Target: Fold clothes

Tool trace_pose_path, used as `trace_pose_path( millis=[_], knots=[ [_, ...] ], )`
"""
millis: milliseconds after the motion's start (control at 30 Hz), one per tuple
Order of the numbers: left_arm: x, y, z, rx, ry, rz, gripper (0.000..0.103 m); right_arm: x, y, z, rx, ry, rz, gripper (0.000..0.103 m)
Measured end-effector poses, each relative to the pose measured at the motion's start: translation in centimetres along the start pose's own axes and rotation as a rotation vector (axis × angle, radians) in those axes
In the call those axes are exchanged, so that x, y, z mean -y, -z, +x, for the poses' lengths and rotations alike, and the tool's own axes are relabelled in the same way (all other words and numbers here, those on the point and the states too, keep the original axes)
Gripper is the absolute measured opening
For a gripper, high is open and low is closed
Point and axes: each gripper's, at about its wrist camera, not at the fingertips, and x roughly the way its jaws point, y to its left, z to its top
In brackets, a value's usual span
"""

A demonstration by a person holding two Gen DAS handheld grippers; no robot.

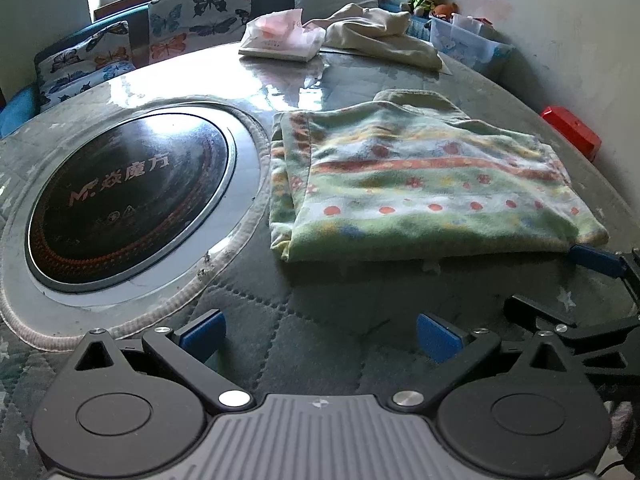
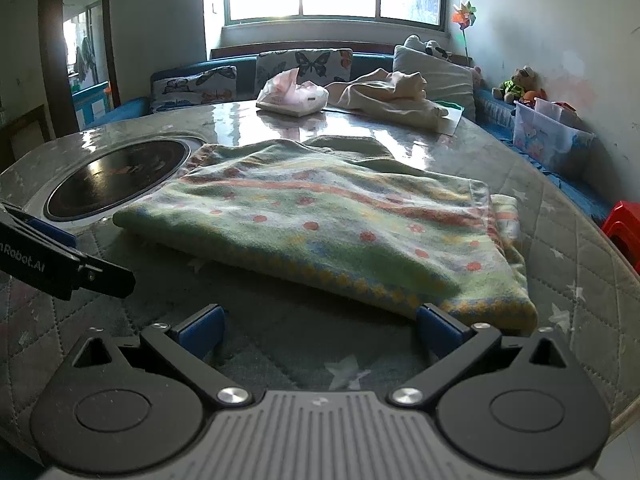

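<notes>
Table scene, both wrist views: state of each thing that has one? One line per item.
left gripper: open, nothing between its pads
right gripper: open, one pad at the near edge of the patterned garment
patterned garment: folded, lying flat on the table
cream garment: unfolded, crumpled at the far side
tissue pack: opened, tissues sticking out
built-in hob: bare, nothing on it

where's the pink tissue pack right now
The pink tissue pack lies at the far side of the table, just left of the crumpled cream garment in both views, beyond the folded green blanket.
</notes>
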Motion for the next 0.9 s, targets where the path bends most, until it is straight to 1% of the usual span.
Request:
trace_pose_path(
  millis=[200, 900],
  knots=[
    [0.7, 0.0, 0.3, -0.014, -0.037, 0.032, 0.103, 0.0, -0.1, 0.1, -0.009, 0.001, -0.002, 0.103],
    [0.8, -1.0, 0.9, -0.073, -0.050, 0.005, 0.103, 0.0, -0.5, 0.3, -0.039, -0.001, -0.005, 0.103]
  ],
)
